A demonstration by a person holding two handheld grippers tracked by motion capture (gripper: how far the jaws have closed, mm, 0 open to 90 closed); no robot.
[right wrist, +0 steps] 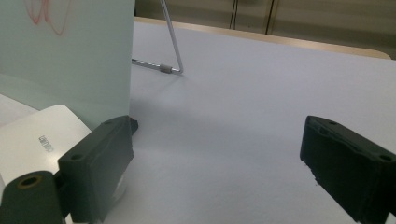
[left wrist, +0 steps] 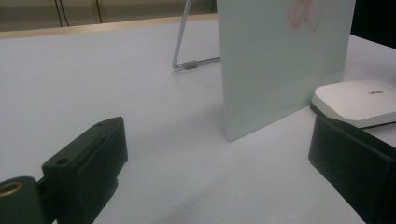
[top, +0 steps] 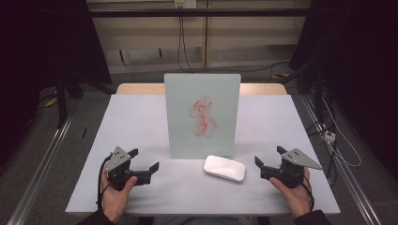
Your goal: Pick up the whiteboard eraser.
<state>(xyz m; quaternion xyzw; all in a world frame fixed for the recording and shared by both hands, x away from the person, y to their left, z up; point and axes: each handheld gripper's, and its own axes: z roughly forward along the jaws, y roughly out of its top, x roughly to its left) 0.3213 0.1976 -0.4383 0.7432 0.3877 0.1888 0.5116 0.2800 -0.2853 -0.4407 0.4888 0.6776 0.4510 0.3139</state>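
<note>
A pale glass board (top: pixel 202 115) with red scribbles (top: pixel 203 116) stands upright on the table's middle, propped by a wire stand (left wrist: pixel 184 63). A white flat eraser (top: pixel 224 168) lies just in front of its right corner. My left gripper (top: pixel 143 159) rests at the front left, open, with bare table between its jaws; the board (left wrist: pixel 280 60) and eraser (left wrist: pixel 359 100) sit ahead to its right. My right gripper (top: pixel 270 157) rests at the front right, open and holding nothing; the eraser (right wrist: pixel 32 140) lies beside its left jaw, the board (right wrist: pixel 65 51) behind.
The light grey table (top: pixel 141 122) ends in a wooden strip (top: pixel 136 88) at the back. Metal rails (top: pixel 42 161) run along both sides on the floor, and cables (top: pixel 335 140) lie at the right. A hand (top: pixel 115 197) holds each gripper near the front edge.
</note>
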